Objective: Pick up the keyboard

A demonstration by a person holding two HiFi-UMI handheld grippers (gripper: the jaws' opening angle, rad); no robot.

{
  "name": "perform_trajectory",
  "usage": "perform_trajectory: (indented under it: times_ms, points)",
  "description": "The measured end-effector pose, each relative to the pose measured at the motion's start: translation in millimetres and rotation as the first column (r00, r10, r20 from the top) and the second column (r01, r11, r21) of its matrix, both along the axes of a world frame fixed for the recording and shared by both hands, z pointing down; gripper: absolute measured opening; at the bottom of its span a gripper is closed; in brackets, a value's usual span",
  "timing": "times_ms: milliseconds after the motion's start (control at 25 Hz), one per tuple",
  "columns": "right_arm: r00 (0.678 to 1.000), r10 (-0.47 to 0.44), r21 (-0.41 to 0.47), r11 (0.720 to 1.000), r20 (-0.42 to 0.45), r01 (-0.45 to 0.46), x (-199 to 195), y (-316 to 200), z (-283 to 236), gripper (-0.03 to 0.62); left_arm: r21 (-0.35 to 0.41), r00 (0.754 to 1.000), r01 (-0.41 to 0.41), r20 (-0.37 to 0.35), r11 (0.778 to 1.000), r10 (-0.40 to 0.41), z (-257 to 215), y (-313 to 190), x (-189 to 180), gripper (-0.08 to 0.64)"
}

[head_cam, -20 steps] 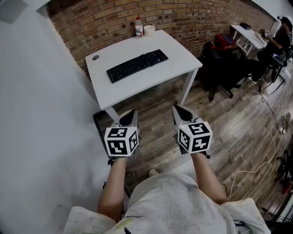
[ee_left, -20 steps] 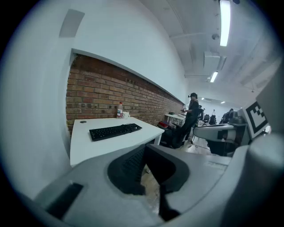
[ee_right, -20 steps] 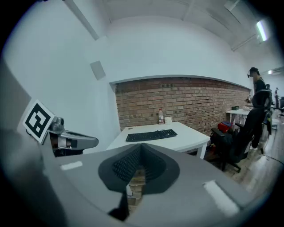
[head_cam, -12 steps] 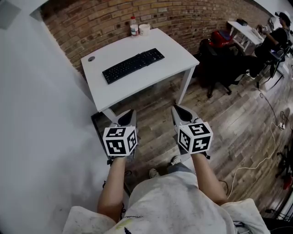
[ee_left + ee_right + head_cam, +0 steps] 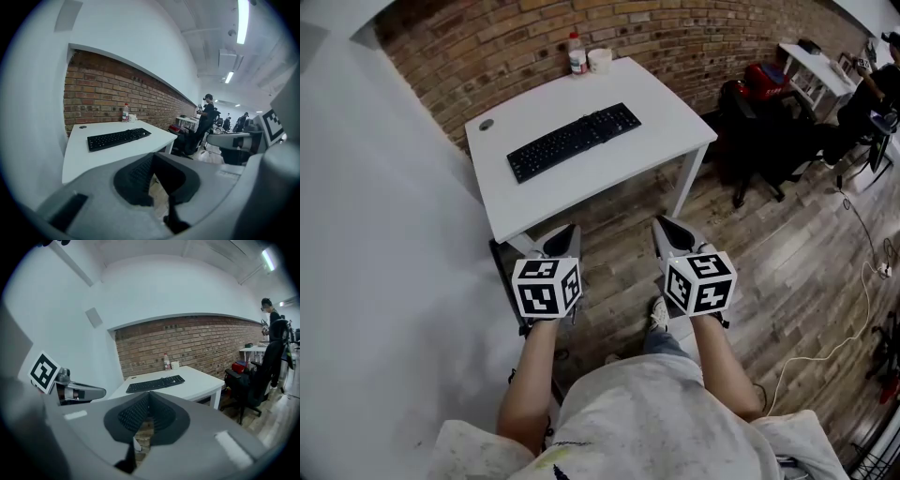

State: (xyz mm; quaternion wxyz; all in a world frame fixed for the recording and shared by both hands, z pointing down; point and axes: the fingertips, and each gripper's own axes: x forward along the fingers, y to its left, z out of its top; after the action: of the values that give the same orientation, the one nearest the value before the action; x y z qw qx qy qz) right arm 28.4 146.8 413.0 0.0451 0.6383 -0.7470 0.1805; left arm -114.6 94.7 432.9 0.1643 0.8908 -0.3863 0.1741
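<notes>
A black keyboard (image 5: 573, 141) lies slantwise on a white table (image 5: 666, 131), also seen as the keyboard (image 5: 117, 138) in the left gripper view and the keyboard (image 5: 155, 383) in the right gripper view. My left gripper (image 5: 573, 228) and right gripper (image 5: 660, 221) hang side by side in front of the table's near edge, over the floor, both shut and holding nothing. Neither touches the table. The closed left jaws (image 5: 153, 159) and right jaws (image 5: 149, 395) point toward the table.
A bottle (image 5: 577, 54) and a white cup (image 5: 600, 61) stand at the table's far edge by the brick wall. A round grommet (image 5: 486, 124) marks the left corner. Black office chairs (image 5: 769, 131) and another desk stand to the right. A white wall runs along the left.
The table and keyboard have shifted slightly in the head view as the person steps closer; a shoe now shows between the grippers. Both grippers keep their pose and stay shut.
</notes>
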Motion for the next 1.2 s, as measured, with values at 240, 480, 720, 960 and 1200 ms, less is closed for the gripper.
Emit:
perform_trajectory:
  times_ms: [240, 480, 720, 960, 1200]
  points:
    - [0.999, -0.027, -0.001, 1.000, 0.017, 0.027, 44.7, -53.4, 4.3, 0.011, 0.005, 0.999, 0.033, 0.017, 0.999, -0.034, 0.7, -49.6, 39.6, -0.006]
    - [0.998, -0.053, -0.007, 0.999, 0.042, 0.053, 93.5, -105.7, 6.8, 0.011, 0.003, 0.998, 0.059, 0.031, 0.998, -0.059, -0.7, -93.6, 85.4, -0.006]
    - [0.995, -0.079, -0.018, 0.997, 0.059, 0.080, 138.5, -140.2, 10.5, 0.011, -0.001, 0.994, 0.095, 0.054, 0.995, -0.095, -0.2, -124.4, 123.7, -0.006]
    - [0.990, -0.119, -0.010, 0.993, 0.074, 0.120, 173.6, -168.1, 9.6, 0.011, -0.008, 0.988, 0.142, 0.060, 0.990, -0.141, 4.0, -144.7, 154.6, -0.006]
    - [0.983, -0.168, -0.014, 0.985, 0.075, 0.170, 189.3, -189.9, 17.3, 0.011, -0.008, 0.974, 0.219, 0.069, 0.976, -0.218, 12.3, -157.3, 154.6, -0.006]
